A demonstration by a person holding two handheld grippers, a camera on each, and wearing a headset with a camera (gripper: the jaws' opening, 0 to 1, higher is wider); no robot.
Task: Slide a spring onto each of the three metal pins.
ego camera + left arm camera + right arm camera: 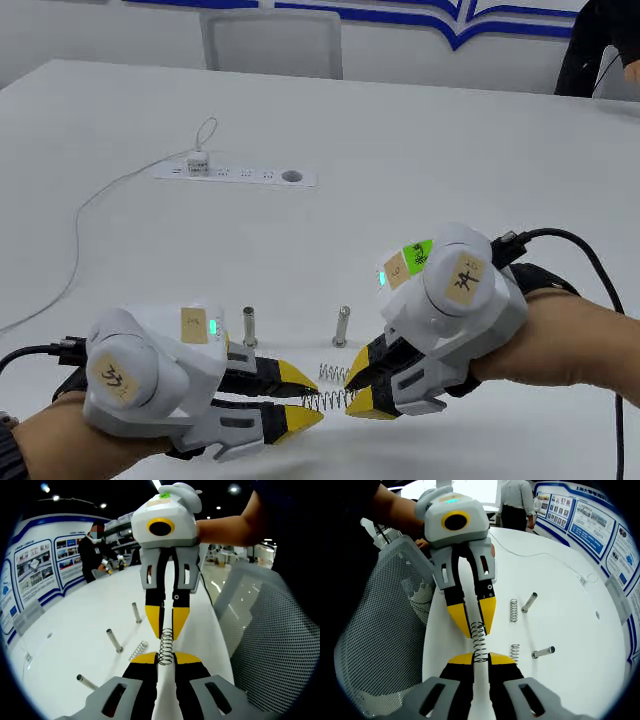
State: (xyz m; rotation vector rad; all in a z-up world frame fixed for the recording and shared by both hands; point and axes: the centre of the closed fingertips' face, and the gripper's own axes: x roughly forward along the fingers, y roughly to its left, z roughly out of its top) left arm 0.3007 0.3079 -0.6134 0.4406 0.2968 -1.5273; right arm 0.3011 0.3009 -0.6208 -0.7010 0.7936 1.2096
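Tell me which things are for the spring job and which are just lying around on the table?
For the job: the held spring, pinched between the left claw and right claw; a loose spring; three pins.
Just lying about: power strip, its white cable, chair.

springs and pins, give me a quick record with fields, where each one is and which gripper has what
held spring: stretched between the tips of both grippers, above the table
left gripper: shut on one end of the held spring
right gripper: shut on the other end
loose springs: two lying on the table, and, each beside a pin
pins: three, all bare
task state: no spring on any pin yet
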